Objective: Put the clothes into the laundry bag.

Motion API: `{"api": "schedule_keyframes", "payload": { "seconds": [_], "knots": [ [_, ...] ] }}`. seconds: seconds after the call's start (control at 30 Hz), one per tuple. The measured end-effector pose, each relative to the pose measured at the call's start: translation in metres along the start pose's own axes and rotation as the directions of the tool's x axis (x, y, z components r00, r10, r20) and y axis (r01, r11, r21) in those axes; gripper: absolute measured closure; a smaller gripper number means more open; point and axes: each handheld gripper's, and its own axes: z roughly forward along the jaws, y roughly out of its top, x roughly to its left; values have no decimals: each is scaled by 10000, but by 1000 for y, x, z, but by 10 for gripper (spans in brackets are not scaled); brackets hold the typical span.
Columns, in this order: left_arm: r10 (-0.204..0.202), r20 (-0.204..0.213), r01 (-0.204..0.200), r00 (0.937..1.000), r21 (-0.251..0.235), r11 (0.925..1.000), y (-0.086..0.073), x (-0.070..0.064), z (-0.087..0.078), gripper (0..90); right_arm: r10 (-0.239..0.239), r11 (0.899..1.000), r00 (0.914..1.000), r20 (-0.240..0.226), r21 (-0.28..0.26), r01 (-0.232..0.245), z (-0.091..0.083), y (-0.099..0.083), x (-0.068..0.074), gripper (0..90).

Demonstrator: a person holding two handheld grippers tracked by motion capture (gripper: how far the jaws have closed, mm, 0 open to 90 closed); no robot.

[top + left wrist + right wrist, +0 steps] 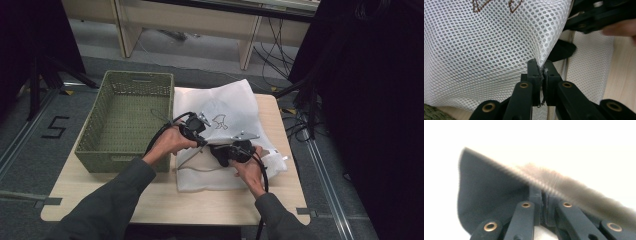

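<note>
A white mesh bag [220, 107] with a brown embroidered mark lies on the wooden table [125, 195]. My left gripper [201, 141] is shut on the bag's edge. In the left gripper view the mesh bag [486, 45] rises taut from the pinched fold between the closed jaws of the left gripper [541, 72]. My right gripper [218, 151] sits just to the right of it, shut on a dark cloth [220, 159]. In the right gripper view the dark cloth [491, 195] hangs leftward from the closed right gripper [541, 195], against bright white. The right gripper [599, 15] also appears in the left gripper view.
A green woven basket [95, 145] stands on the left half of the table, touching the bag's left side. A drawstring cord [200, 170] lies on the bag's near part. Bare tabletop runs along the front edge. Dark stands and cables surround the table.
</note>
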Motion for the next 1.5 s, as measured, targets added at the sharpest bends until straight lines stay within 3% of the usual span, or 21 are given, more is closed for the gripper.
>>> {"api": "schedule_keyframes", "payload": {
  "seconds": [0.13, 0.17, 0.23, 0.27, 0.37, 0.43, 0.47, 0.57, 0.6, 0.63, 0.77, 0.83, 1.07, 1.13, 1.23, 1.27, 1.3, 1.33, 1.4, 1.47, 1.5],
  "knots": [
    [44, -49, -45, 10000, -41, 10000, 0, -1, 0, 855, 191, 9994, 9981, -582, -264, -206, -20, 0, 6, 871],
    [29, -59, -29, 10000, -50, 10000, 1, -1, 0, 854, 451, 9982, 9961, -753, -349, -479, -25, -2, 10, 870],
    [-3, -69, 3, 10000, -52, 10000, 1, -2, 0, 854, 360, 9978, 9935, -1083, -506, -417, -35, -2, 13, 867],
    [10, -68, -10, 10000, -51, 10000, 1, -2, 0, 854, 525, 9958, 9887, -1404, -671, -624, -38, -4, 17, 866],
    [-2, -55, 1, 10000, -43, 10000, 1, -1, 0, 855, 169, 9996, 9760, -2171, -177, -213, -34, -9, 26, 867],
    [148, -41, -148, 9999, 62, 9999, 1, -2, 1, 855, -212, 9996, 9811, -1925, 162, 247, -15, -17, 31, 873],
    [-68, -84, 67, 9999, -129, 9999, 1, -4, 2, 855, -216, 9946, 9846, -1737, 959, 387, -7, -18, 31, 879],
    [105, -89, -104, 9999, 27, 9999, 1, -5, 3, 856, -772, 9895, 9939, -793, 1165, 861, 12, -19, 21, 898],
    [92, -60, -92, 9999, 43, 9999, 1, -5, 4, 856, -775, 9932, 9964, -334, 846, 801, 18, -19, 17, 900],
    [95, -39, -95, 9999, 44, 9999, 1, -5, 5, 856, -848, 9910, 9963, -144, 1026, 858, 19, -16, 11, 900],
    [101, 13, -102, 9999, 109, 9999, 2, -5, 8, 857, -523, 9979, 9965, 650, 416, 497, 27, -11, -3, 900],
    [118, 0, -118, 9999, 83, 9999, 2, -6, 9, 856, -691, 9976, 9906, 1179, 153, 677, 35, -6, -10, 900],
    [123, 73, -124, 9999, 60, 9999, 3, -7, 10, 856, 128, 9999, 9852, 1712, -79, -116, 42, -1, -20, 900],
    [115, 86, -116, 9999, 39, 9999, 3, -6, 10, 850, 712, 9974, 9896, 1250, -188, -694, 40, -1, -21, 899],
    [85, 94, -86, 9999, 30, 10000, 3, -6, 11, 843, 800, 9968, 9924, 932, 12, -805, 34, -2, -21, 873],
    [110, 100, -110, 9999, 23, 9999, 3, -6, 11, 840, 1008, 9949, 9933, 571, 40, -1012, 31, -2, -19, 868],
    [118, 95, -118, 9999, 0, 9999, 3, -6, 10, 836, 1647, 9853, 9855, 397, 403, -1663, 23, -1, -15, 861],
    [130, 88, -130, 9999, -2, 9999, 2, -6, 10, 832, 1320, 9907, 9910, 219, 293, -1326, 19, -2, -17, 857],
    [198, 48, -198, 9998, 21, 9998, 1, -7, 11, 828, 1364, 9906, 9906, 30, 105, -1364, 5, -2, -16, 843],
    [176, 41, -176, 9998, 55, 9998, 0, -8, 12, 825, 865, 9962, 9962, -74, -53, -866, -9, -5, -16, 814],
    [151, 39, -151, 9999, 51, 9999, -1, -8, 13, 822, 1132, 9936, 9933, -250, 32, -1132, -16, -5, -14, 804]
  ]
}}
